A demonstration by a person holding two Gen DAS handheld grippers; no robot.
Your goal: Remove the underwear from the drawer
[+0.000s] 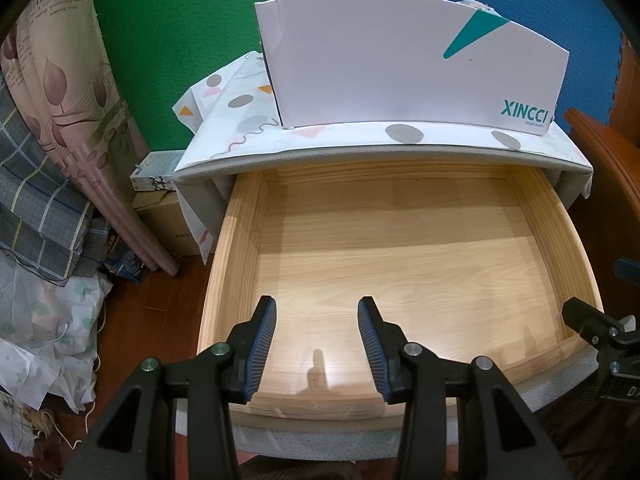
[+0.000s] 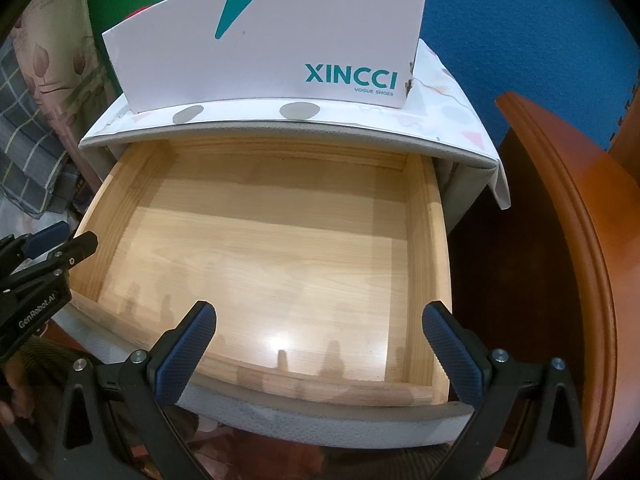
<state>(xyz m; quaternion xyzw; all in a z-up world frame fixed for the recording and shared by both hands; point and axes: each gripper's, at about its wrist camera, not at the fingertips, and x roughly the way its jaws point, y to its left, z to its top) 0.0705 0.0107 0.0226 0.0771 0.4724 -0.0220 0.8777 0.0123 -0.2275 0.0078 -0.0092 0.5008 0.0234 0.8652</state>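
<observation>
The light wooden drawer (image 1: 400, 256) is pulled out, and its bare floor shows in the right wrist view too (image 2: 256, 256). I see no underwear inside it. My left gripper (image 1: 317, 308) is open and empty, above the drawer's front edge. My right gripper (image 2: 320, 316) is wide open and empty, over the drawer's front right part. The right gripper's body shows at the right edge of the left wrist view (image 1: 600, 328); the left gripper shows at the left edge of the right wrist view (image 2: 44, 256).
A white XINCCI shoe box (image 1: 400, 72) stands on the cloth-covered cabinet top (image 1: 248, 136), with something red and white peeking above it. Folded bedding and bags (image 1: 48, 184) pile up left. Cardboard boxes (image 1: 160, 200) sit beside the cabinet. Brown wooden furniture (image 2: 568, 248) stands right.
</observation>
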